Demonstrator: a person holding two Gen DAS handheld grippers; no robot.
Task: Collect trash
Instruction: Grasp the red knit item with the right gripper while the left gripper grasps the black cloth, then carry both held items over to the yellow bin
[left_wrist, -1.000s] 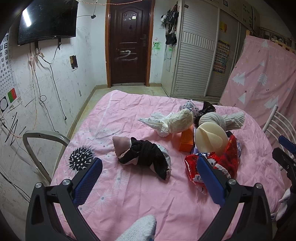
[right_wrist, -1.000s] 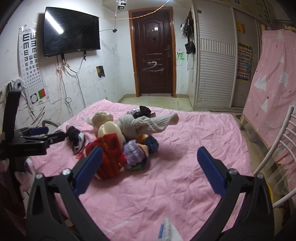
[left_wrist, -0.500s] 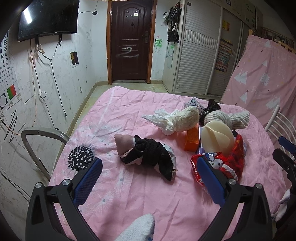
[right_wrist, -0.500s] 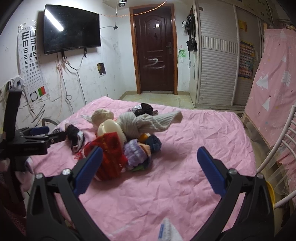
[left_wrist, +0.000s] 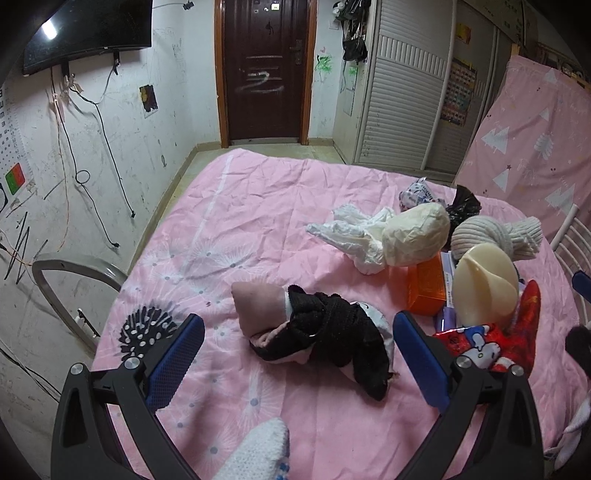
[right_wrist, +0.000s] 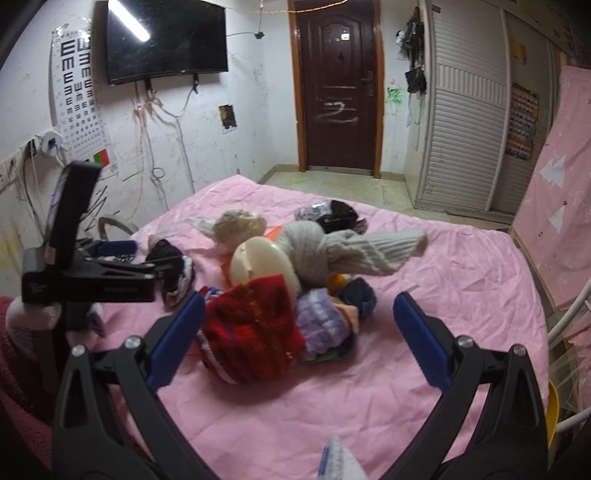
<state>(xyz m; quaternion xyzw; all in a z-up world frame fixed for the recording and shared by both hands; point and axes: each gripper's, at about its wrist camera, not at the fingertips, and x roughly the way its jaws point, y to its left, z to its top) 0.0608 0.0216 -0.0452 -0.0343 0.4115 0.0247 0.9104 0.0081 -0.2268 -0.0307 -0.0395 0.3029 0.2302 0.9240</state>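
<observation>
A pile of stuff lies on the pink bed sheet (left_wrist: 258, 206). My left gripper (left_wrist: 295, 358) is open, its blue pads framing a black and pink cloth bundle (left_wrist: 317, 332) just ahead. Right of it lie a red printed bag (left_wrist: 495, 339), an orange box (left_wrist: 424, 291), a cream round lid (left_wrist: 484, 288), a white crumpled bag (left_wrist: 384, 236) and a knotted beige knit (left_wrist: 495, 232). My right gripper (right_wrist: 295, 339) is open above the red bag (right_wrist: 255, 332) and a purple knit piece (right_wrist: 321, 325). The left gripper's body (right_wrist: 88, 273) shows in the right wrist view.
A metal chair frame (left_wrist: 70, 277) stands left of the bed by the scribbled wall. A white rail (right_wrist: 569, 317) and a pink leaning mattress (left_wrist: 535, 140) are on the right. A dark door (left_wrist: 264, 70) and wardrobe (right_wrist: 465, 110) lie beyond the bed's far end.
The left gripper has moved forward and right, closer to the black and pink bundle. The right gripper has moved nearer the pile. Both stay open.
</observation>
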